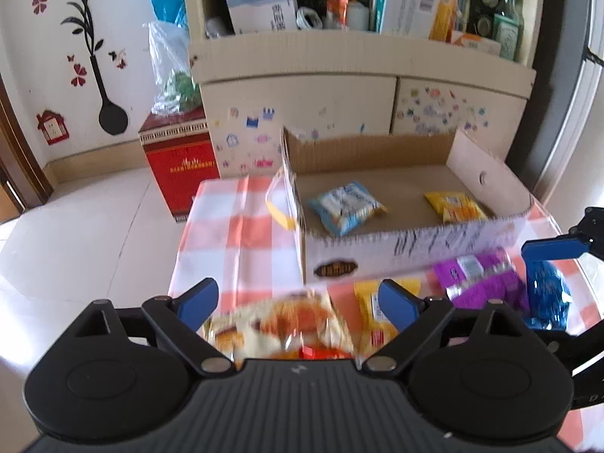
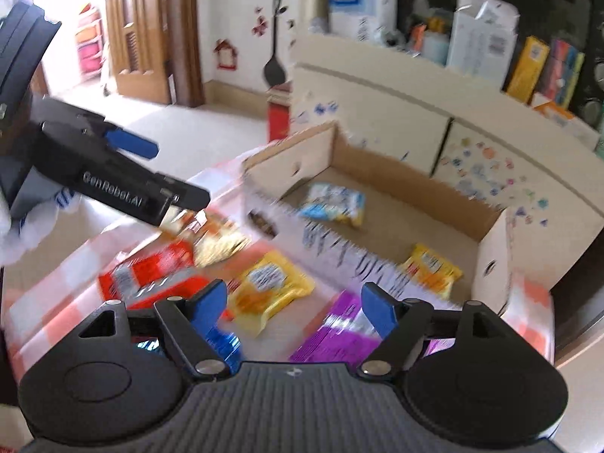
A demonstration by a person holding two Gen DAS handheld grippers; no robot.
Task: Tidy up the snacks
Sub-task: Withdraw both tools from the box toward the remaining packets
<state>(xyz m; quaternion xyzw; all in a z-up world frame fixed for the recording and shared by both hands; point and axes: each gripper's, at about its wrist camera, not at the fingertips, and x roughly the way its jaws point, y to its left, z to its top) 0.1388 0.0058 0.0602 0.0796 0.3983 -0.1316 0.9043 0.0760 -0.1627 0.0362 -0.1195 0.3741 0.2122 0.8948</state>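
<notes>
Your left gripper (image 1: 298,302) has its jaws spread wide with nothing pressed between them; the orange-and-cream snack bag (image 1: 279,324) lies just below and between the fingers, at about 6 o'clock from the tips. To take it well, I would drop straight down over the bag's middle and close across its narrow width, not on a crinkled corner, so it does not slip.

Your right gripper (image 2: 294,307) is likewise open and empty. The purple packet (image 2: 336,332) sits under its right finger at 5 o'clock, the blue foil packet (image 2: 222,343) under the left finger at 7 o'clock, and a yellow packet (image 2: 270,287) lies ahead at 11 o'clock. Pick one and centre on it before closing.

The cardboard box (image 2: 490,260), further out at 1 o'clock, already holds a light-blue packet (image 2: 334,204) and another yellow one (image 2: 430,268).
</notes>
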